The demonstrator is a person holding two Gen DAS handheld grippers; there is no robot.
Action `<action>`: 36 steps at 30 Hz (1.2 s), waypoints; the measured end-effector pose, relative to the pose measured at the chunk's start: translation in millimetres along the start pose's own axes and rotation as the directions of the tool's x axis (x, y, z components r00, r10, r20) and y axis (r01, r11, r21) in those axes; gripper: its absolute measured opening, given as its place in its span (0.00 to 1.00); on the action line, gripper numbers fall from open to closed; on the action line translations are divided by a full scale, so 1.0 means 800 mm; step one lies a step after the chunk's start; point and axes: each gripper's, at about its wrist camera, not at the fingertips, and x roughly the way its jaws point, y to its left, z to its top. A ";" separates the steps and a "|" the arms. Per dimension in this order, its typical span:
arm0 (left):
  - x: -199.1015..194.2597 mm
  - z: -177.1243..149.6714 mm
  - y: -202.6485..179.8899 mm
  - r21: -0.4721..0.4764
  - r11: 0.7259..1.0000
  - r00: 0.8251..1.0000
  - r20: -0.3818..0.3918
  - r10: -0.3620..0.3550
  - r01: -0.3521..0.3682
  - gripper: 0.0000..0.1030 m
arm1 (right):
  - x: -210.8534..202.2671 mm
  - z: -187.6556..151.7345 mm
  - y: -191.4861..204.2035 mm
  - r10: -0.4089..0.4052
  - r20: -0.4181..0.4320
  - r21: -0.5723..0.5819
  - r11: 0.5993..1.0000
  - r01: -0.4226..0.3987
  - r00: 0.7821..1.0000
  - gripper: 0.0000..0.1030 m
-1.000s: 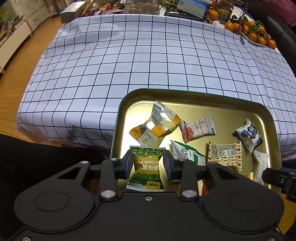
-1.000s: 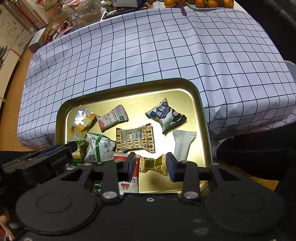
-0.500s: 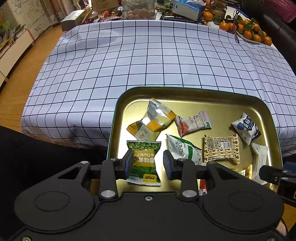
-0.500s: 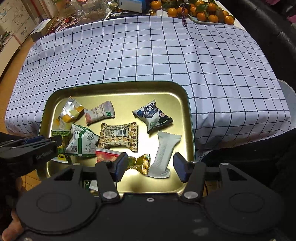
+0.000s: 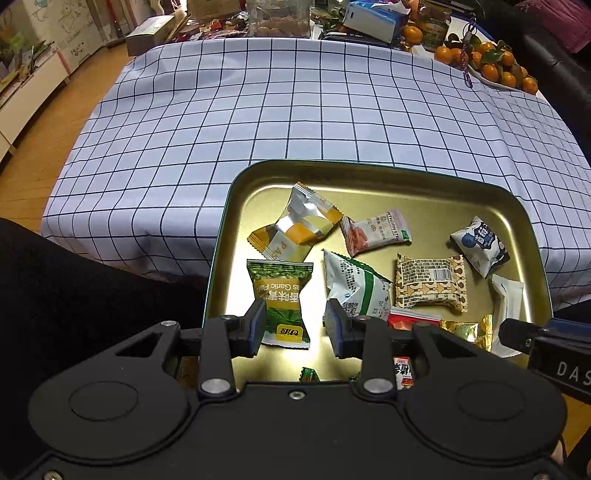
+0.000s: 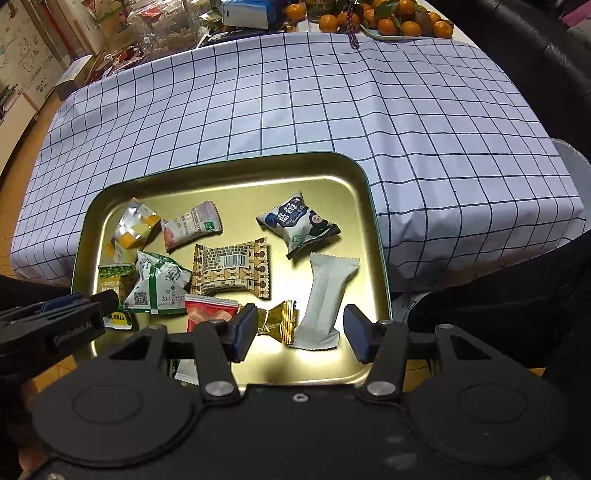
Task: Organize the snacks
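Note:
A gold metal tray (image 5: 369, 177) (image 6: 229, 166) holds several wrapped snacks at the near edge of the checked tablecloth. My left gripper (image 5: 296, 326) is open, its jaws astride the lower end of a green garlic-pea packet (image 5: 280, 295) that lies on the tray. A green-and-white packet (image 5: 354, 284) lies to its right. My right gripper (image 6: 300, 332) is open above the tray's near right part, over a gold candy (image 6: 279, 319) and the end of a long white packet (image 6: 323, 299). A brown patterned packet (image 6: 232, 267) and a blue-white packet (image 6: 295, 221) lie further in.
The checked tablecloth (image 5: 295, 103) stretches beyond the tray. A plate of oranges (image 5: 495, 70) (image 6: 388, 22), a jar, a blue box (image 5: 373, 22) and other clutter stand at the far edge. Wooden floor (image 5: 48, 110) lies to the left. Dark clothing flanks the tray.
Both grippers have pulled back and up from the tray. The right jaws opened wider, off the gold candy. The left jaws opened a little around the green packet.

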 end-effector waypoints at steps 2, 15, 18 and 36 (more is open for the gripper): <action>-0.001 0.000 -0.001 0.002 1.000 1.000 0.009 -0.002 0.002 0.42 | 0.000 -0.002 0.002 -0.007 0.005 -0.013 1.000 0.007 1.000 0.53; 0.001 -0.002 -0.004 0.020 1.000 1.000 0.005 -0.002 0.002 0.42 | 0.005 -0.001 -0.001 0.000 -0.015 -0.008 1.000 0.000 1.000 0.53; 0.002 -0.001 -0.002 0.012 1.000 1.000 -0.001 -0.008 0.008 0.42 | 0.008 0.000 -0.004 0.005 -0.028 0.008 1.000 -0.005 1.000 0.53; 0.007 0.002 -0.001 -0.001 1.000 1.000 -0.026 -0.014 0.013 0.42 | 0.017 0.002 -0.001 0.006 -0.058 -0.003 1.000 -0.006 0.998 0.53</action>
